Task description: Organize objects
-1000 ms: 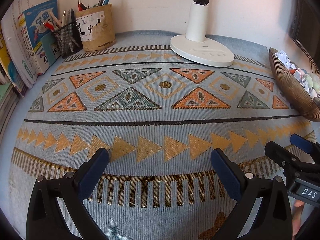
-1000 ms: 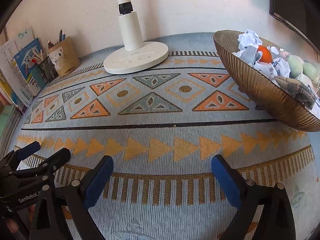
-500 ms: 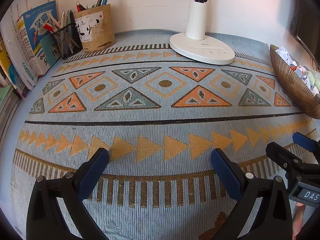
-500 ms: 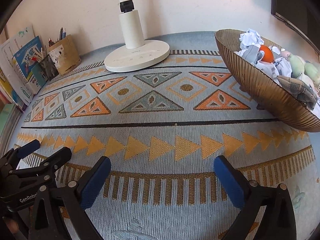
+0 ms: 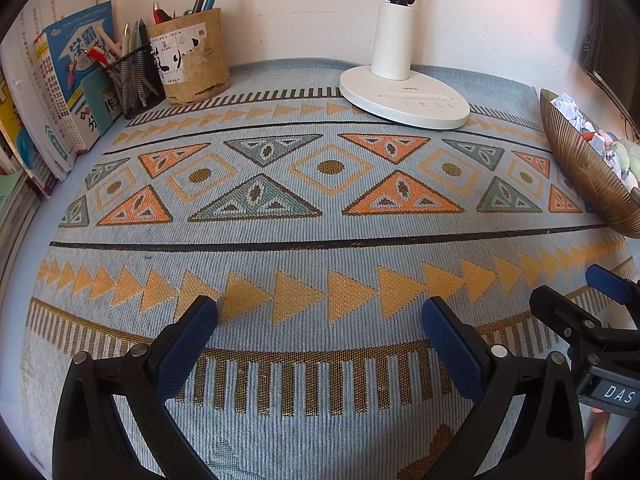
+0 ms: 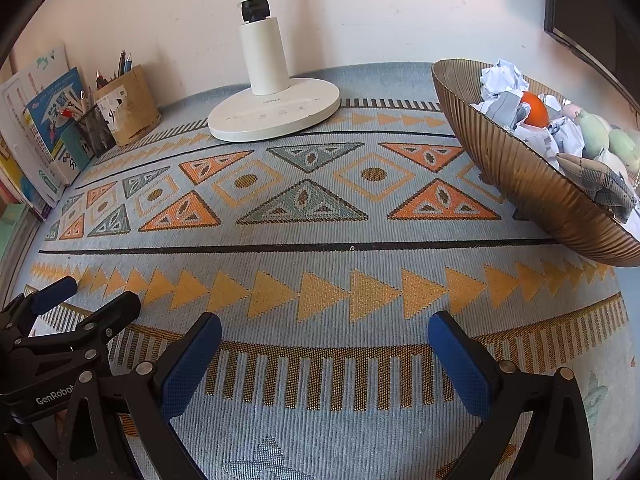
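A ribbed bronze bowl [image 6: 520, 184] stands at the right on the patterned cloth; it holds crumpled paper [image 6: 500, 80], an orange [image 6: 536, 110], pale green fruit [image 6: 596, 132] and a folded cloth [image 6: 600, 184]. It also shows in the left wrist view [image 5: 580, 168]. My left gripper [image 5: 320, 320] is open and empty above the cloth's near edge. My right gripper [image 6: 324, 340] is open and empty, left of and nearer than the bowl. Each gripper shows in the other's view: the right gripper [image 5: 576, 292], the left gripper [image 6: 88, 292].
A white lamp base [image 5: 404, 96] stands at the back middle. A tan pen pot [image 5: 192, 60] and a black mesh pen cup [image 5: 134, 80] stand at the back left beside upright books [image 5: 60, 80]. A dark screen edge [image 6: 588, 20] is at the far right.
Both grippers have drifted slightly forward and a little to the right; both stay open and empty.
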Demonstrator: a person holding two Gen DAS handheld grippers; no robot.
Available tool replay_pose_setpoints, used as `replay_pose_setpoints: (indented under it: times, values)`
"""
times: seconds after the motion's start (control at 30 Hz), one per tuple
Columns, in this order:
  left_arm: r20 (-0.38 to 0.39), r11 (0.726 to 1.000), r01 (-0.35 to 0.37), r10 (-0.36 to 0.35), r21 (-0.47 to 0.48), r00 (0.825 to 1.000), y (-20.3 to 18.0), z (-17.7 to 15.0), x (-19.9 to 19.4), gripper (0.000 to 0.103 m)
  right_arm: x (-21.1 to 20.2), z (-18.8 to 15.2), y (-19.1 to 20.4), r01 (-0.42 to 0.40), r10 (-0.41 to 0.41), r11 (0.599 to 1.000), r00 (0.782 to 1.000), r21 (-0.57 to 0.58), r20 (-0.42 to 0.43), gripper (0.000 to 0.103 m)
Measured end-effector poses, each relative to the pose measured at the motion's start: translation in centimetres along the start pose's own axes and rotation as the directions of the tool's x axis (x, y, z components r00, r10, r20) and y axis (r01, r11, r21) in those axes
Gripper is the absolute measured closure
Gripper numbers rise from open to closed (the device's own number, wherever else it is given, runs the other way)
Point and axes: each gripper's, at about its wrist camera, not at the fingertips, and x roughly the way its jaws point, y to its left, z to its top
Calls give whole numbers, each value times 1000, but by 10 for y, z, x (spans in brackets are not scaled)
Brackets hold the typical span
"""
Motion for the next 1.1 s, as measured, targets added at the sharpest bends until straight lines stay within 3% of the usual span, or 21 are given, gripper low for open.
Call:
replay_pose_setpoints:
  times: [0.93,1.1]
  values:
    - [0,1000,0,0,0,1000,0,0,0,1,2,1,1,10,-10,1000,1000,-12,-6,0]
    - [-3,1000,-4,4,-7,1000,1,1,2,0,7,1,8,54,-55,997,998,-48,-24,0]
